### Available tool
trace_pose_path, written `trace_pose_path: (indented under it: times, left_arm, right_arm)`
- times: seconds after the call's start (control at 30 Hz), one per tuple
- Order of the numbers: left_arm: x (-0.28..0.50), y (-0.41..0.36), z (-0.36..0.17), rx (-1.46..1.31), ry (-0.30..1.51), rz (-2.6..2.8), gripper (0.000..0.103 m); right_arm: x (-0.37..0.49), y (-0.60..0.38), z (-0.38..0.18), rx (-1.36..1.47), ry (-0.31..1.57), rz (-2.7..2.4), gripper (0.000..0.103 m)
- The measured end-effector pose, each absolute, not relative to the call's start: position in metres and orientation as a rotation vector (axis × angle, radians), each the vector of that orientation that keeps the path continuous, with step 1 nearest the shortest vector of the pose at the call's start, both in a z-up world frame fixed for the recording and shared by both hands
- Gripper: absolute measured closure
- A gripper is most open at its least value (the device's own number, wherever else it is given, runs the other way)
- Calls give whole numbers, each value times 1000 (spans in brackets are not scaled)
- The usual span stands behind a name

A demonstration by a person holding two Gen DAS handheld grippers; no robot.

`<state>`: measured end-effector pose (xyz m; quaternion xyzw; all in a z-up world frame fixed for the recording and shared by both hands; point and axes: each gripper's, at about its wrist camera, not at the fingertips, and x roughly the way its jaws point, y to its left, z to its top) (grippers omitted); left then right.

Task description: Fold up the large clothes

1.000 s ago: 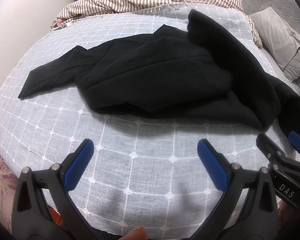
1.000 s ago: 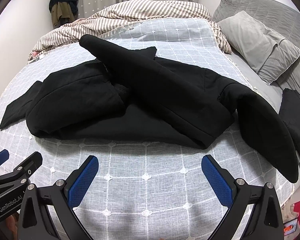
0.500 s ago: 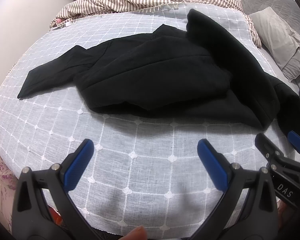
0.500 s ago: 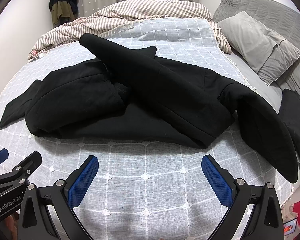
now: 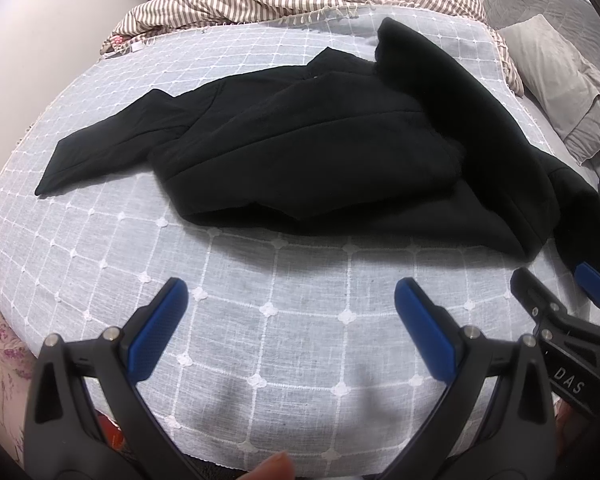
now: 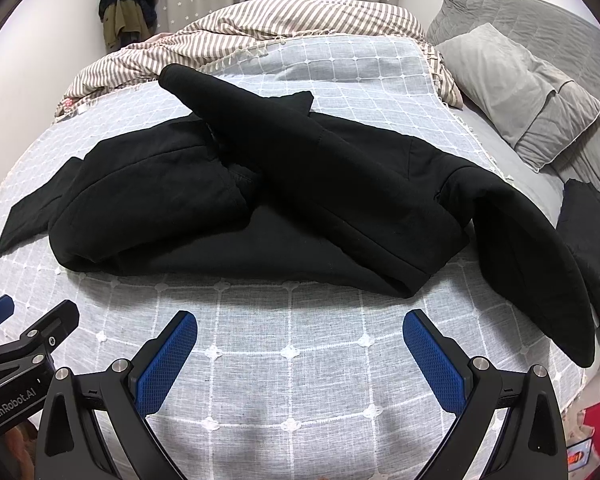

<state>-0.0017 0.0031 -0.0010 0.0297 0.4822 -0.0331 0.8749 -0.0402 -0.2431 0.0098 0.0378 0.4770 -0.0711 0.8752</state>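
A large black jacket (image 5: 320, 156) lies rumpled across the bed, one sleeve stretched left (image 5: 100, 148) and one sleeve folded over its body toward the far side (image 6: 260, 120). Its hood or other end hangs toward the right bed edge (image 6: 540, 272). My left gripper (image 5: 290, 300) is open and empty, held above the bedspread in front of the jacket. My right gripper (image 6: 300, 332) is open and empty too, beside it to the right. Each gripper shows at the edge of the other's view.
The bed has a pale blue grid-pattern spread (image 5: 260, 340). A striped blanket (image 6: 300, 16) is bunched at the far side. A grey pillow (image 6: 520, 92) and a dark folded cloth (image 6: 596, 240) lie right. Clothes hang on the far wall (image 6: 128, 8).
Both grippers have drifted slightly; the jacket sits a little lower in both views. Nothing has been grasped and the jacket has not moved.
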Motion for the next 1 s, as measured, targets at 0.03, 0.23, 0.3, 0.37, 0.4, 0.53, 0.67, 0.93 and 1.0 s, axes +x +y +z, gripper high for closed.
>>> trace_pose_path:
  times: [0.03, 0.23, 0.3, 0.37, 0.4, 0.53, 0.67, 0.93, 1.0]
  left_arm:
    - [-2, 4, -1, 60, 1008, -71, 0]
    - [0, 8, -4, 54, 1021, -77, 0]
    - [2, 10, -6, 43, 1036, -85, 0]
    - [3, 13, -7, 31, 1048, -91, 0]
    - [3, 14, -8, 28, 1050, -92, 0]
    - [8, 22, -9, -21, 1044, -142, 0]
    - [19, 28, -11, -73, 1048, -231, 0]
    - [57, 19, 14, 11, 997, -315, 0]
    - [71, 14, 15, 53, 996, -311, 0]
  right_arm:
    - [-41, -243, 10, 79, 992, -148, 0]
    - [-41, -242, 9, 68, 994, -149, 0]
    - [-40, -242, 9, 68, 994, -152, 0]
    - [-40, -241, 9, 67, 993, -153, 0]
    - [-39, -242, 9, 68, 993, -154, 0]
    - [-35, -246, 7, 81, 997, -159, 0]
    - [-31, -253, 3, 86, 1000, -145, 0]
    - [-9, -269, 19, 134, 999, -26, 0]
    - [0, -273, 30, 154, 973, 11, 0]
